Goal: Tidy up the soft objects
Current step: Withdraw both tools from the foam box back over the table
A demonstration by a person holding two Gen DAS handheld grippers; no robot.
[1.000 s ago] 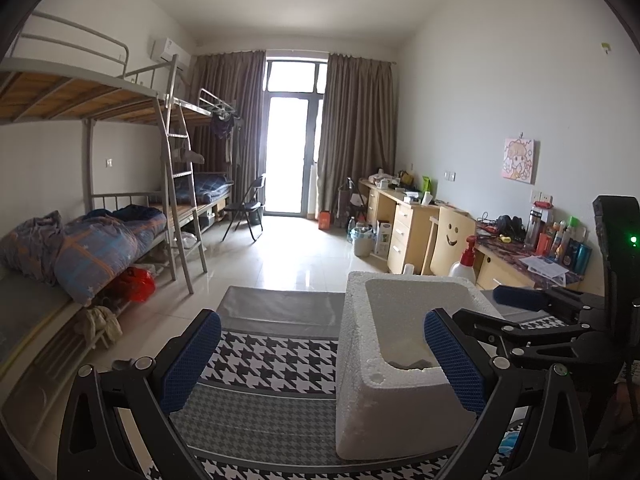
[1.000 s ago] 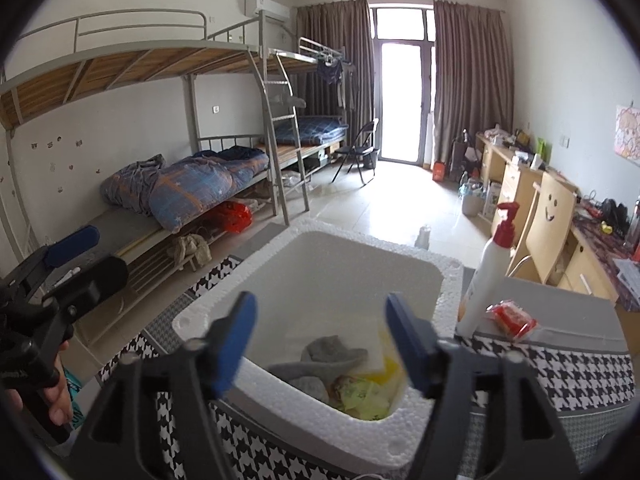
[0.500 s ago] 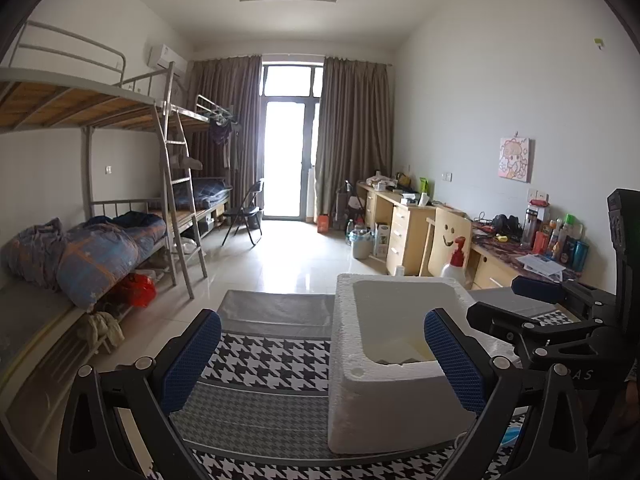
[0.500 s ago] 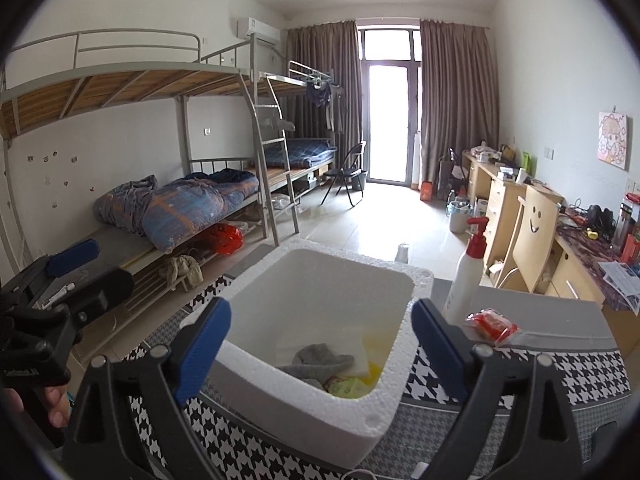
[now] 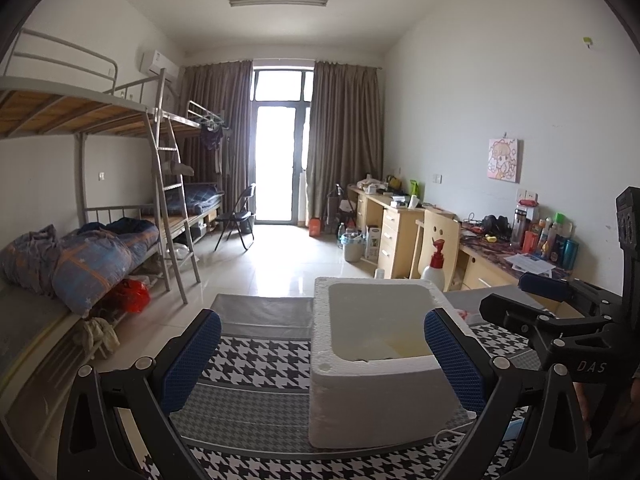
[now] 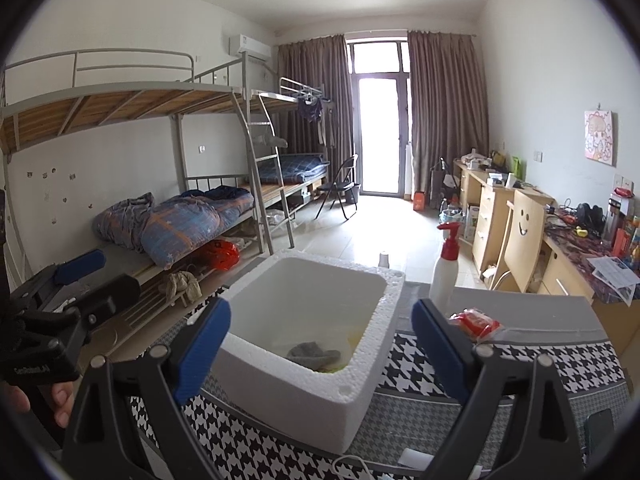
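Dorm tabletop [image 6: 520,364]: foam box [image 6: 312,384] already holds a grey cloth [image 6: 312,354], red packet [image 6: 476,322] remains outside, left gripper [image 5: 320,354] and right gripper [image 6: 320,354] jaws spread, empty.

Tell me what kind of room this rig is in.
Most likely a shared dorm room: metal bunk beds with a ladder and rolled bedding along one wall, a row of cluttered study desks along the other, and a balcony door at the far end.

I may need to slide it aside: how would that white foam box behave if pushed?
The foam box looks light, so it would likely slide easily on the checked cloth. Its crumbly rim could dent or chip under the fingers.
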